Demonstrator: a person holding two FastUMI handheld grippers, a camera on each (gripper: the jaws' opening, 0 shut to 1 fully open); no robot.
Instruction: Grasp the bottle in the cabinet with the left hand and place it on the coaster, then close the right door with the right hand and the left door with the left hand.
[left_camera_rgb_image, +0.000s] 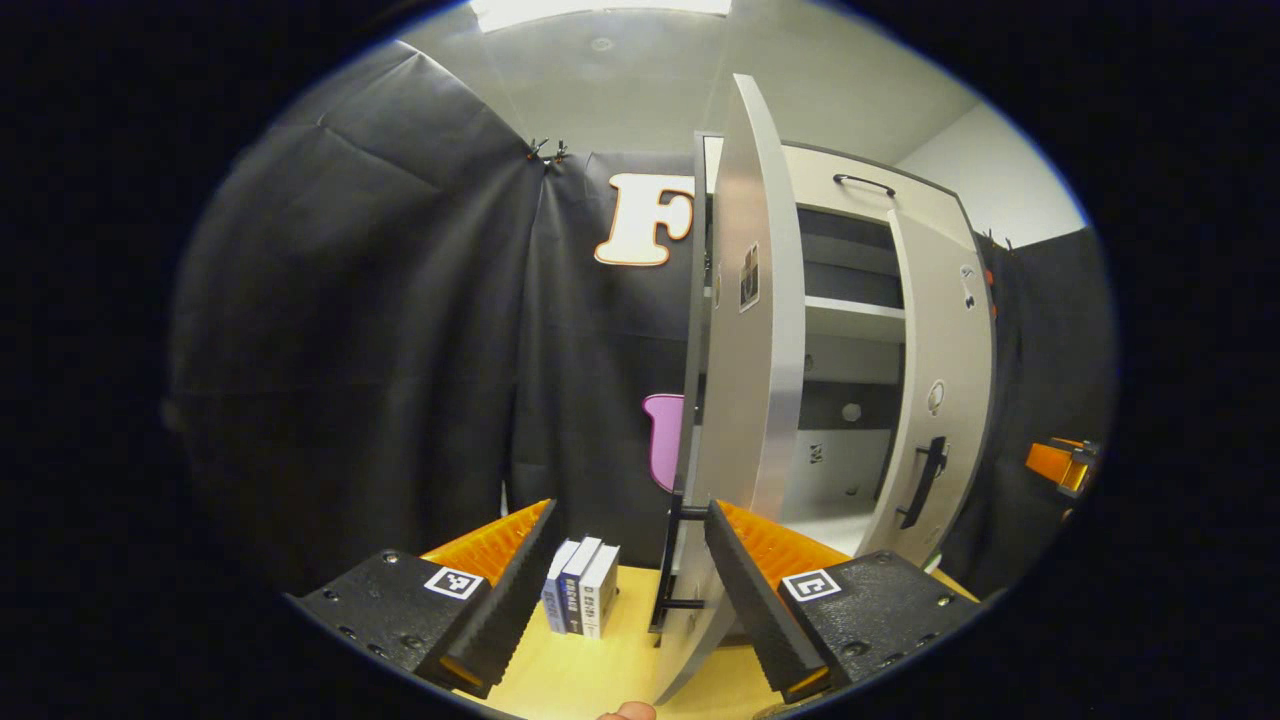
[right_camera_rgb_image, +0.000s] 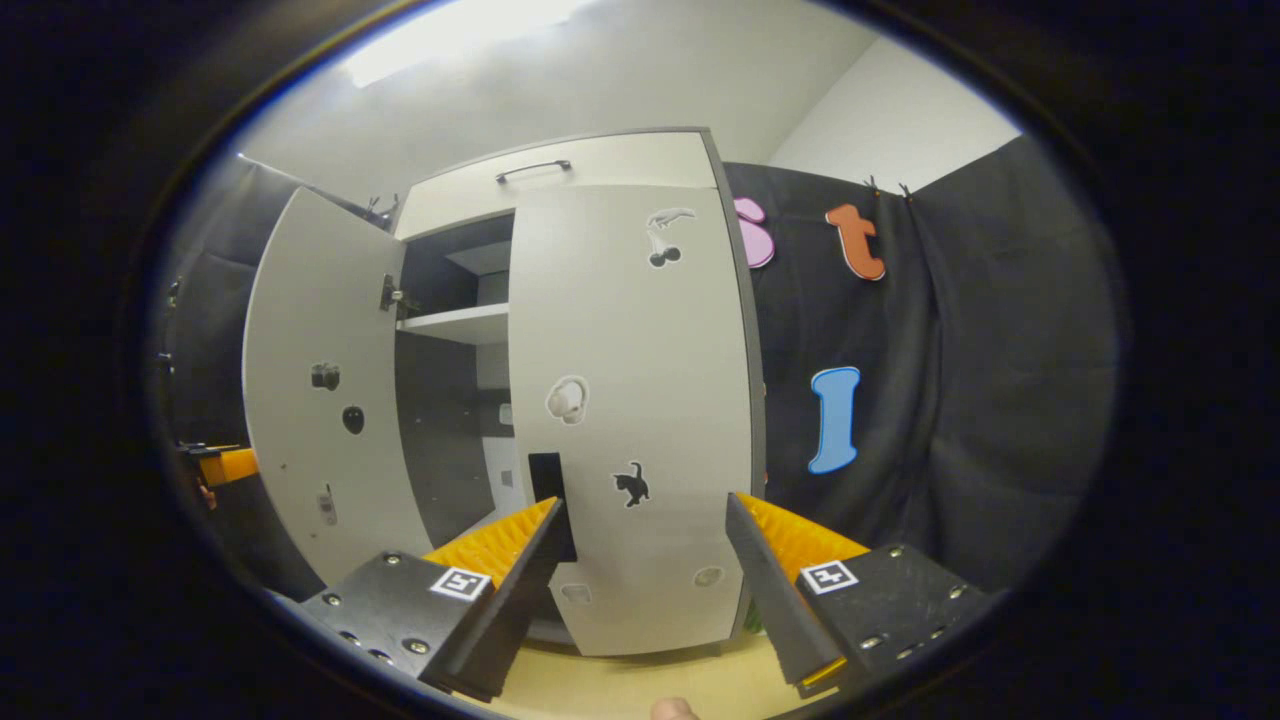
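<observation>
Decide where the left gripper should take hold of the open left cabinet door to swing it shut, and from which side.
Probably best is the free front edge of the left door, low down by its black handle. The door stands edge-on between the left gripper's open fingers, and the hinges are at the cabinet, so that edge gives most leverage. Come from the outer face, the handle side, and push toward the cabinet.

Readable text: none that I can make out.

- Three small boxes (left_camera_rgb_image: 582, 586), standing on the table (left_camera_rgb_image: 600, 670) just left of the cabinet's left door (left_camera_rgb_image: 745, 380): printed lines on their spines, too small to read.
- Square coded markers on my fingers (left_camera_rgb_image: 455, 583): patterns, no letters.
- Stickers on the right door (right_camera_rgb_image: 630, 400): pictures, among them a cat (right_camera_rgb_image: 632, 485), no words.
</observation>
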